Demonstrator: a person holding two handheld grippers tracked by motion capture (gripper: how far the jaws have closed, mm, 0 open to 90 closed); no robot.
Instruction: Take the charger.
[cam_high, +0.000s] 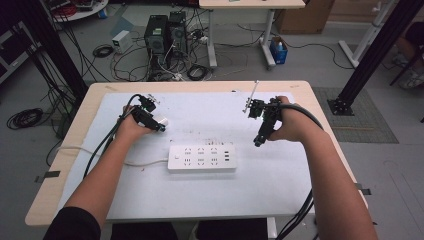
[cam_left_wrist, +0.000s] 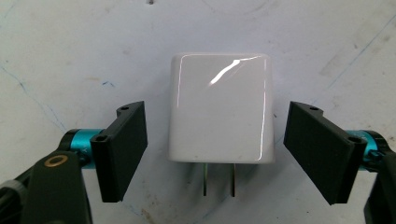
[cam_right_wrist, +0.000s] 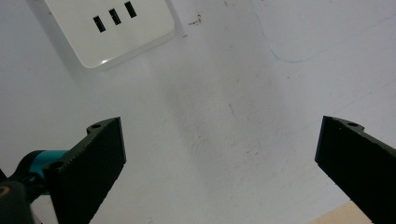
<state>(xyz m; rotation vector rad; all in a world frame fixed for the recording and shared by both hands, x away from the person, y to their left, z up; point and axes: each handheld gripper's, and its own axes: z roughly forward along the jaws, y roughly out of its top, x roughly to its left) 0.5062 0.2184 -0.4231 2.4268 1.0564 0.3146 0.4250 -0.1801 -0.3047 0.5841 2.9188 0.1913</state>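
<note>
A white plug adapter (cam_left_wrist: 219, 107) lies flat on the white mat (cam_left_wrist: 70, 56), its two metal prongs (cam_left_wrist: 219, 179) pointing toward the camera. My left gripper (cam_left_wrist: 218, 112) straddles it, one black jaw on each side, and a narrow gap shows between each pad and the adapter. In the high view the left gripper (cam_high: 159, 125) sits at the mat's left with the adapter (cam_high: 164, 121) at its tip. A white power strip (cam_high: 201, 157) lies mid-mat. My right gripper (cam_high: 257, 141) hovers to its right, open and holding nothing (cam_right_wrist: 222, 126); the strip's USB end (cam_right_wrist: 112, 32) is at upper left.
The strip's white cable (cam_high: 145, 163) runs left off the mat (cam_high: 210, 110). The wooden table rim (cam_high: 310, 100) frames the mat. On the floor beyond stand computer towers (cam_high: 165, 32) and loose cables. Black frame posts rise at both sides.
</note>
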